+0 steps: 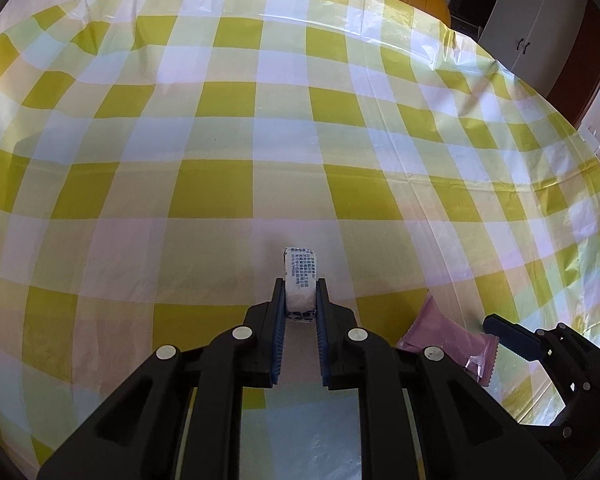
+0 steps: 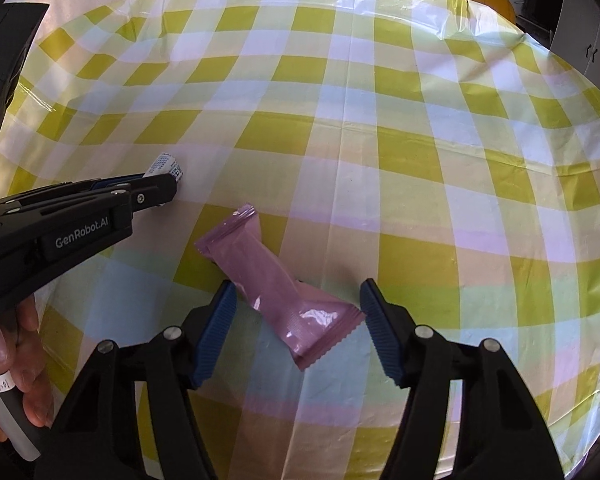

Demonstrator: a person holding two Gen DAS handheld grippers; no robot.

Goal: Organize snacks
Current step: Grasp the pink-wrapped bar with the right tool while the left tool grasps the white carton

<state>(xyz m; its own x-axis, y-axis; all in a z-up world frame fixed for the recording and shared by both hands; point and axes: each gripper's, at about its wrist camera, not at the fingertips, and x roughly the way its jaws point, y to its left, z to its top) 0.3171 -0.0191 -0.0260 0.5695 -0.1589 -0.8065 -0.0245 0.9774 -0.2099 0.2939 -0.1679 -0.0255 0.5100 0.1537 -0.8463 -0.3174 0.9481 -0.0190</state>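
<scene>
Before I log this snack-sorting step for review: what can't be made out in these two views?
- White snack packet: its print is too small to read in either view; the left gripper fingers cover its sides.
- Pink snack packet: in the left wrist view, that gripper's body hides part of it.
- Right gripper: whether its fingers touch the pink packet's corners.
- Where the snacks go: outside both views.

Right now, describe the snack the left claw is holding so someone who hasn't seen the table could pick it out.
On the yellow and white checked tablecloth, find the left claw, shut on a small white snack packet. It is stubby, with dark blue print, unlike the longer plain pink wrapper lying flat between the right claw's open jaws.
</scene>
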